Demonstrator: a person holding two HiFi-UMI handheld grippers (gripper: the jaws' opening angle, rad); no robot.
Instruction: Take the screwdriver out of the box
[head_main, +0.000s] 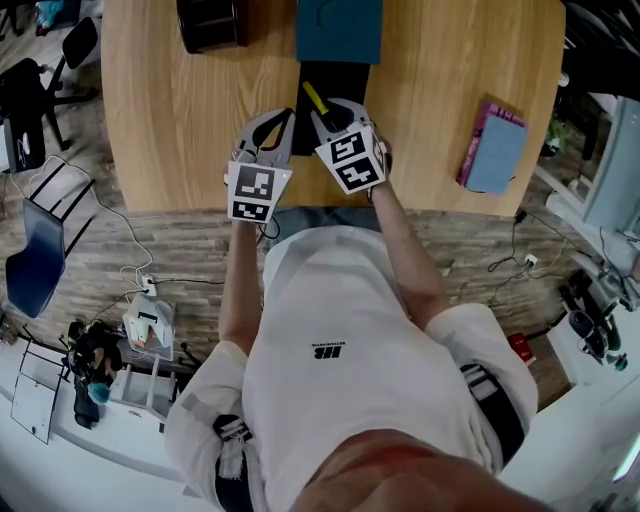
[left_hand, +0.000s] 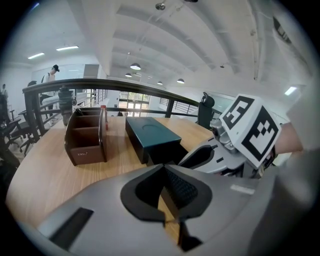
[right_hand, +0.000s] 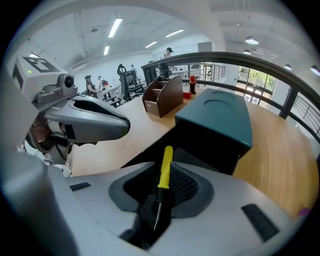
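Note:
A yellow-handled screwdriver (head_main: 315, 98) lies in an open black box (head_main: 312, 78) at the middle of the wooden table (head_main: 180, 130). The box's teal lid (head_main: 338, 28) sits just behind it. My right gripper (head_main: 337, 118) points down into the box. In the right gripper view the screwdriver (right_hand: 165, 167) lies in the gap between its jaws, and the right gripper (right_hand: 162, 175) stands open, its pads not pressing on the tool. My left gripper (head_main: 287, 120) hovers at the box's left side, and in its own view the left gripper (left_hand: 162, 171) is shut and holds nothing.
A brown desk organiser (head_main: 210, 22) stands at the back left of the table. A pink and blue book (head_main: 492, 148) lies at the right. The table's near edge (head_main: 200, 207) is close to the person's body. Chairs (head_main: 40, 250) and cables are on the floor at the left.

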